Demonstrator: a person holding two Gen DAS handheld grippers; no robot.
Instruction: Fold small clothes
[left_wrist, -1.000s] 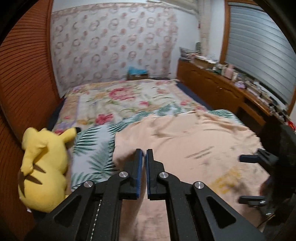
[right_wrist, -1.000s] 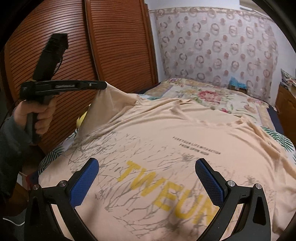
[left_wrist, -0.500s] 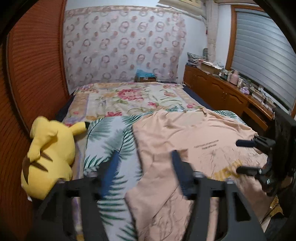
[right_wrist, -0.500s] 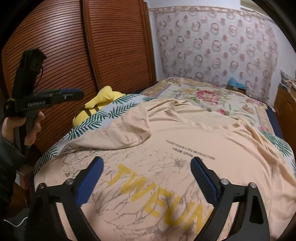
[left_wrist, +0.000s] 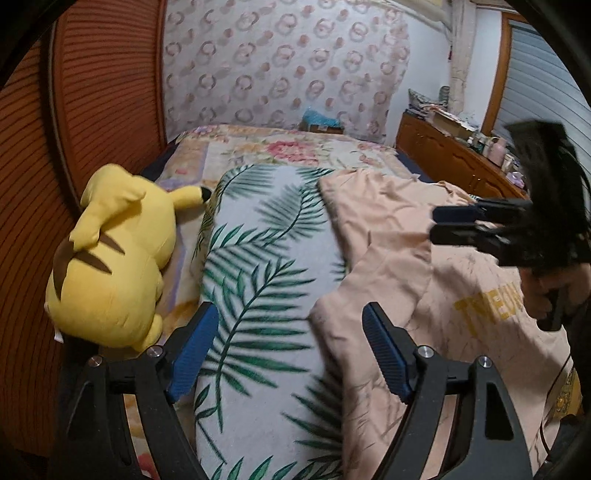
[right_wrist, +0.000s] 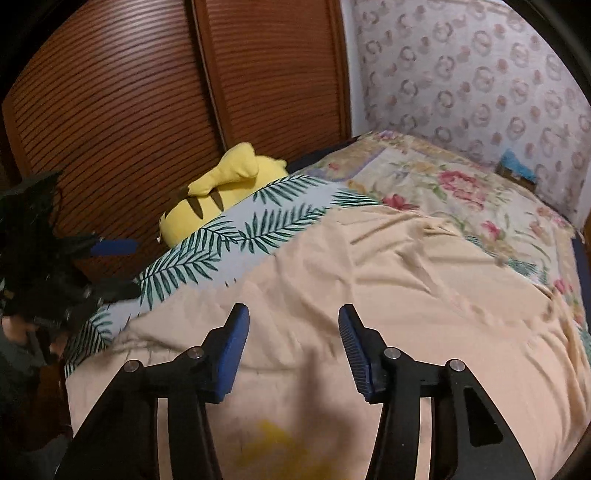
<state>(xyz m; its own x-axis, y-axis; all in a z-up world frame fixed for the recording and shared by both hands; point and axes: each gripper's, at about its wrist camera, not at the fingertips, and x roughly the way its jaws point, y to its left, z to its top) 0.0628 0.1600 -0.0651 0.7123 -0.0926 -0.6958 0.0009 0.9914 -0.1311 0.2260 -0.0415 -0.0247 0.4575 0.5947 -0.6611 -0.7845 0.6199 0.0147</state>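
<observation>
Left gripper (left_wrist: 290, 349): jaws apart, just been opening, nothing clamped. Right gripper (right_wrist: 293, 345): jaws apart (just been closing), empty, over the peach T-shirt (right_wrist: 388, 280), which lies on the leaf-print cover (left_wrist: 266, 280) beside a yellow plush toy (left_wrist: 110, 254).

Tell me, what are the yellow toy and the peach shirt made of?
The yellow toy looks like soft plush fabric with stuffing inside: fuzzy, matte, rounded and squashy. The peach shirt seems a thin, matte knit cloth, maybe cotton: it lies limp and wrinkles into soft folds. The exact fibre cannot be told.
</observation>
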